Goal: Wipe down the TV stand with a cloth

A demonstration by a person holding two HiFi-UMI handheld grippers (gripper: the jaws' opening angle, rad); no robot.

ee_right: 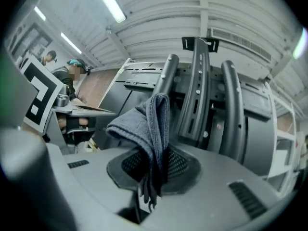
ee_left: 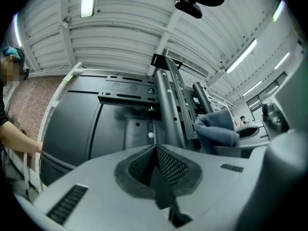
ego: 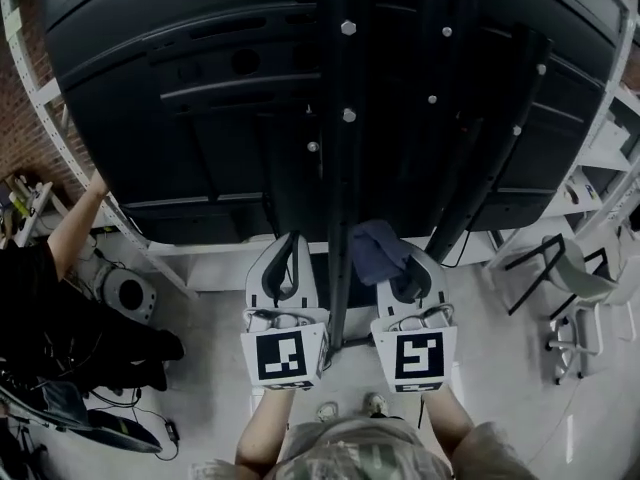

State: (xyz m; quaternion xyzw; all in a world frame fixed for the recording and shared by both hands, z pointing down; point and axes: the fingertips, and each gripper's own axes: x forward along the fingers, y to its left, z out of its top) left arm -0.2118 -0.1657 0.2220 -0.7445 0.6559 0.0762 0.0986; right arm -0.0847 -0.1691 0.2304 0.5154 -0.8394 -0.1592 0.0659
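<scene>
The black TV stand [ego: 340, 168] rises in front of me in the head view, its posts bolted to the dark back of a large screen [ego: 180, 88]. My right gripper [ego: 405, 258] is shut on a blue-grey cloth [ego: 378, 248], which bunches above the jaws just right of the centre post. In the right gripper view the cloth [ee_right: 147, 129] hangs folded out of the closed gripper [ee_right: 156, 158], with the stand's posts [ee_right: 197, 90] close behind. My left gripper [ego: 288, 240] is shut and holds nothing, just left of the post. The left gripper view shows its jaws [ee_left: 155, 150] pressed together.
A person in black [ego: 40, 298] crouches at the left with one hand on the screen's edge. Cables lie on the floor [ego: 120, 418] there. A white frame [ego: 40, 98] runs round the screen. A pale chair [ego: 575, 288] stands at the right.
</scene>
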